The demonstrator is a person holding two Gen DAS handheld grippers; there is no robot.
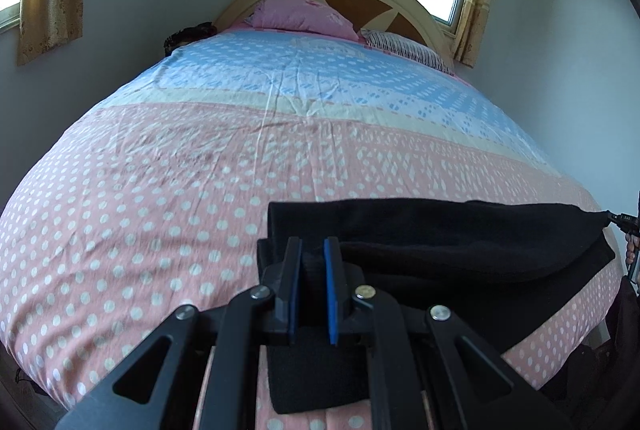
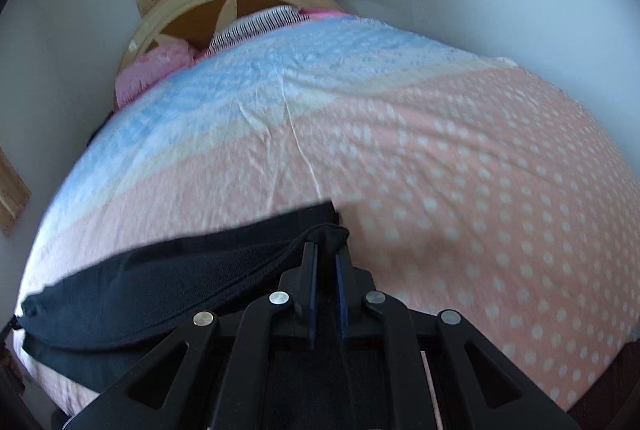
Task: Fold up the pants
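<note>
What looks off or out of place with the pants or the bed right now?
Nothing stands out. The black pants hang stretched between the left tongs and right tongs, each clamped on a corner, low over the dotted bedspread. The spread is lightly creased; the pillows sit at the headboard.

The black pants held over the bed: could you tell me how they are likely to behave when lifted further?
The pants are probably floppy: they sag between the left gripper and right gripper. They look thick and soft, so likely not slippery. Loose layers would probably drag over the bedspread.
</note>
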